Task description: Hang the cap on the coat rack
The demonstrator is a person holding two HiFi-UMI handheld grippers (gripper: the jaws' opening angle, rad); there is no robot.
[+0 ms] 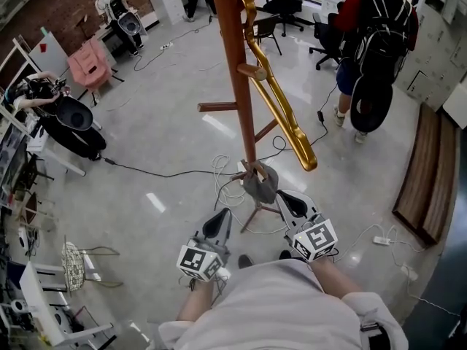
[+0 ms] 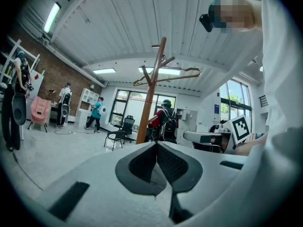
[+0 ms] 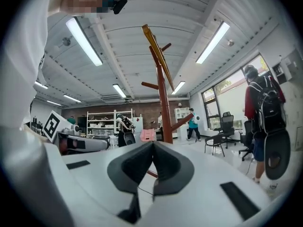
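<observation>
A grey cap (image 1: 260,183) hangs low on the brown coat rack (image 1: 232,64), against its pole. From an upper peg hangs a gold clothes hanger (image 1: 281,108). My right gripper (image 1: 281,195) is shut and holds nothing, its tips just right of the cap and apart from it. My left gripper (image 1: 222,214) sits lower left of the cap, also shut and holding nothing. In the left gripper view the left gripper (image 2: 156,143) faces the rack (image 2: 150,93). In the right gripper view the right gripper (image 3: 152,143) points at the pole (image 3: 163,103); the cap is hidden there.
Cables (image 1: 222,173) lie on the floor round the rack's base. A person with a backpack (image 1: 372,42) stands at the back right near office chairs (image 1: 281,2). A wooden bench (image 1: 427,173) runs along the right. A pink chair (image 1: 89,64) stands far left.
</observation>
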